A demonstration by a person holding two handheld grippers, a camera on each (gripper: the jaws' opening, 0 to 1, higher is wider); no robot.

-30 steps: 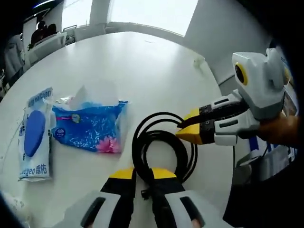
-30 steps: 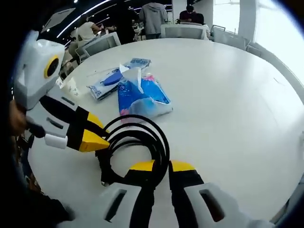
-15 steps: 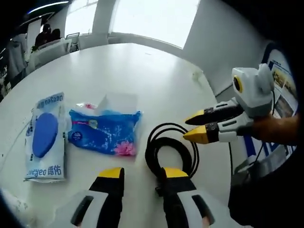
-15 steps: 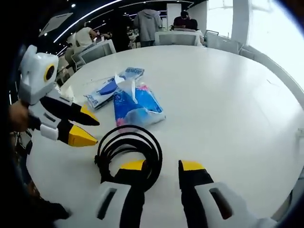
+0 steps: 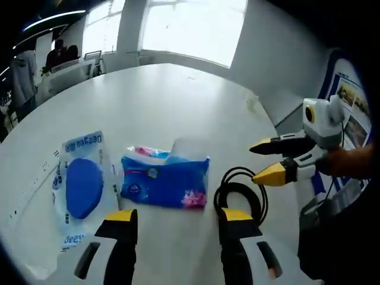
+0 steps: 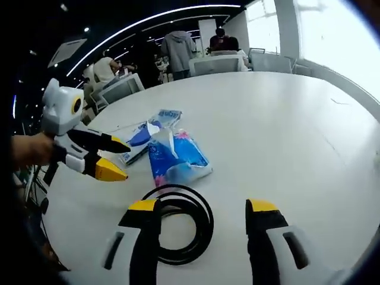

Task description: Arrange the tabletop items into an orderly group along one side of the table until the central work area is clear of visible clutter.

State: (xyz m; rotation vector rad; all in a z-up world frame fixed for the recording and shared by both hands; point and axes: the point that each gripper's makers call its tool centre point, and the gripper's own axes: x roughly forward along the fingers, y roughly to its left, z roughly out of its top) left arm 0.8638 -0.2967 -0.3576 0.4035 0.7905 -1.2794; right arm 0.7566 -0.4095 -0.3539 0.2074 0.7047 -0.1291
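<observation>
A black cable coil lies flat on the white round table, right of a blue tissue pack and a white-and-blue wipes pack. My left gripper hovers open above the table's near edge, with the tissue pack ahead between its jaws. My right gripper comes in from the right, open, above the coil. In the right gripper view, my right gripper stands open over the cable coil. The tissue pack and wipes pack lie beyond it, and the left gripper is open at the left.
The far half of the table is bare white. White chairs and standing people are past its far edge. A bright window wall lies behind. A small scrap sits near the table's right rim.
Both grippers were shut on the cable coil a second ago. Both have let go, opened wide and drawn back. The coil now rests on the table.
</observation>
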